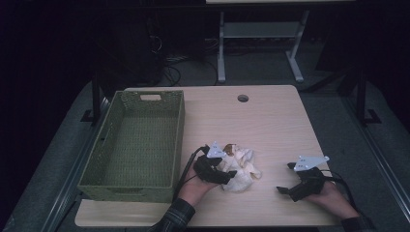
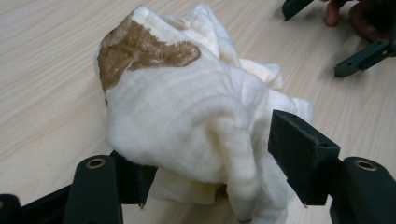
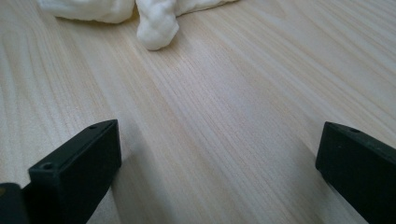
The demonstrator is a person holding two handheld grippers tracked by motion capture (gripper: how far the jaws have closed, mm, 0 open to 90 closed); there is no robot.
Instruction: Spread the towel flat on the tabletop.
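A crumpled cream cloth point(image 1: 243, 170) with a brown stain on its upper fold lies on the wooden table point(image 1: 270, 125), near the front centre. My left gripper point(image 1: 229, 170) is at the cloth's left side. In the left gripper view the cloth point(image 2: 187, 116) bulges up between the two black jaws, which press its bunched lower part from both sides, so my left gripper point(image 2: 208, 172) is shut on it. My right gripper point(image 1: 285, 178) rests low on the table to the right, apart from the cloth. Its own view shows my right gripper point(image 3: 219, 163) open over bare wood, with a cloth point(image 3: 154, 23) end far ahead.
A green woven basket point(image 1: 179, 140), with nothing in it, stands along the table's left side, close to my left hand. A round cable hole point(image 1: 243, 98) sits near the far edge. Bare wood stretches across the middle and right. A desk frame stands beyond the table.
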